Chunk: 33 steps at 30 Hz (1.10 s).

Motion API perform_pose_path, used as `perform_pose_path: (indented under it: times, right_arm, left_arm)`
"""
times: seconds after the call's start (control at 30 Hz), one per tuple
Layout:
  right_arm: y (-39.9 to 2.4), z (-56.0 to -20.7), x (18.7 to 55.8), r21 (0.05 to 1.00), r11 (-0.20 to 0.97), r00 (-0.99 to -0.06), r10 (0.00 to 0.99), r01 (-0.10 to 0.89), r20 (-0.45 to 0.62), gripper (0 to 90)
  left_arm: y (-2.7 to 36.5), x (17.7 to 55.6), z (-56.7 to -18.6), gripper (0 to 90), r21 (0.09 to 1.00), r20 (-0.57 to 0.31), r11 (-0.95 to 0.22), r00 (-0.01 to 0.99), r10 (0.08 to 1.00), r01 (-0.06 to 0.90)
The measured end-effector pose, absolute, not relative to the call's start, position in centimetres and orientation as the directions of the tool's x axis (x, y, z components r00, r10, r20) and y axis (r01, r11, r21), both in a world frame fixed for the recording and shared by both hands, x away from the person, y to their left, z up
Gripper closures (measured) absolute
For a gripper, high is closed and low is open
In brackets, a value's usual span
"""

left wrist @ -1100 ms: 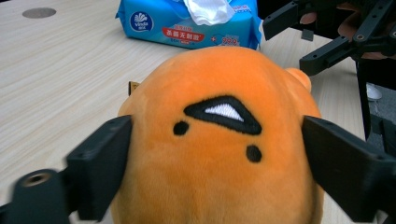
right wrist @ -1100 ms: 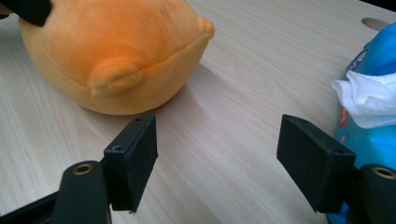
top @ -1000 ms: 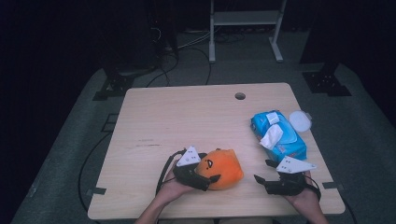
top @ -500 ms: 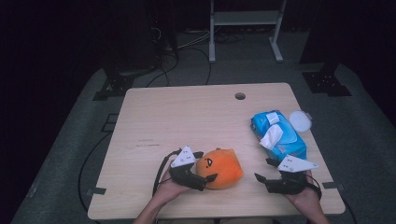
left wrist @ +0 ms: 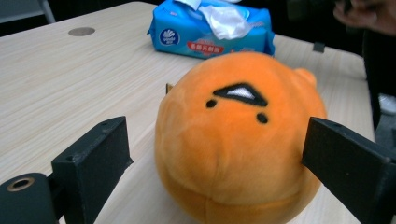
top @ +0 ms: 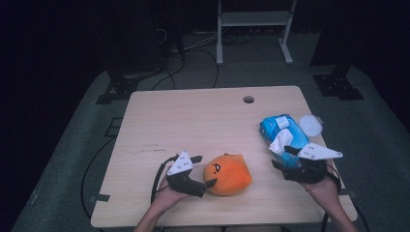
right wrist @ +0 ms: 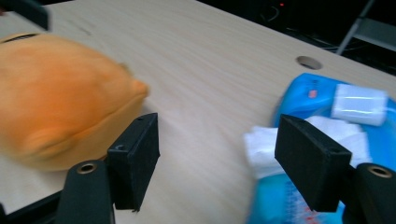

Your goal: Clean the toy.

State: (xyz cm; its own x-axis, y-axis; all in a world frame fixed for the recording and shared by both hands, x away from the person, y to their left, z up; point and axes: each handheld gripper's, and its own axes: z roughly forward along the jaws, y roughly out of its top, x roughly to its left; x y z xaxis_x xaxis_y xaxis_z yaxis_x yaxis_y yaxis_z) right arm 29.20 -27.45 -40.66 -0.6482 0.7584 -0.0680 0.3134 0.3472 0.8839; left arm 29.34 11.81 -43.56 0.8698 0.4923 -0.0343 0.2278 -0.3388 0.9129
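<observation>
An orange round plush (top: 227,174) with a small stitched face lies near the table's front edge. My left gripper (top: 204,170) is open around its left side. In the left gripper view the plush (left wrist: 238,135) sits between the wide jaws, with a gap at the left jaw and the right jaw close against its side. A blue pack of wet wipes (top: 283,131) lies at the right, a white tissue (top: 279,143) sticking out of it. My right gripper (top: 283,157) hovers open just in front of the pack, with nothing between its jaws (right wrist: 224,158). The tissue (right wrist: 261,144) lies beside its right jaw.
The wooden table (top: 193,121) has a cable hole (top: 248,99) at the back. A white round lid (top: 310,124) lies by the pack at the right edge. Dark floor, cables and a metal stand surround the table.
My right gripper has lifted off the table and moved a little toward the wipes pack. The left gripper has barely shifted and the plush stays where it was.
</observation>
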Motion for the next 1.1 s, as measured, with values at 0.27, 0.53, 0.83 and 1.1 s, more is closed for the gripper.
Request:
perform_pose_path:
  times: [0.27, 0.53, 0.83, 1.1]
  right_arm:
    - [-28.9, -40.2, 33.6, 0.854, 0.370, -0.585, 0.805, 0.365, -0.099, 36.1]
    - [-29.4, -41.1, 37.0, 0.803, 0.384, -0.556, 0.827, 0.456, -0.080, 46.2]
    - [-29.7, -42.5, 38.2, 0.752, 0.359, -0.521, 0.853, 0.553, -0.024, 69.2]
    - [-29.7, -42.0, 37.9, 0.741, 0.380, -0.527, 0.849, 0.553, -0.041, 81.2]
  left_arm:
    - [11.9, 29.2, -43.8, 7.3, 0.912, -0.026, -0.346, 0.872, 0.489, 0.221]
    - [11.9, 29.3, -43.8, 7.3, 0.913, -0.025, -0.346, 0.873, 0.487, 0.219]
    - [11.6, 29.3, -44.0, 7.4, 0.907, -0.042, -0.349, 0.876, 0.480, 0.235]
    - [11.3, 29.2, -44.2, 7.4, 0.901, -0.035, -0.366, 0.880, 0.474, 0.233]
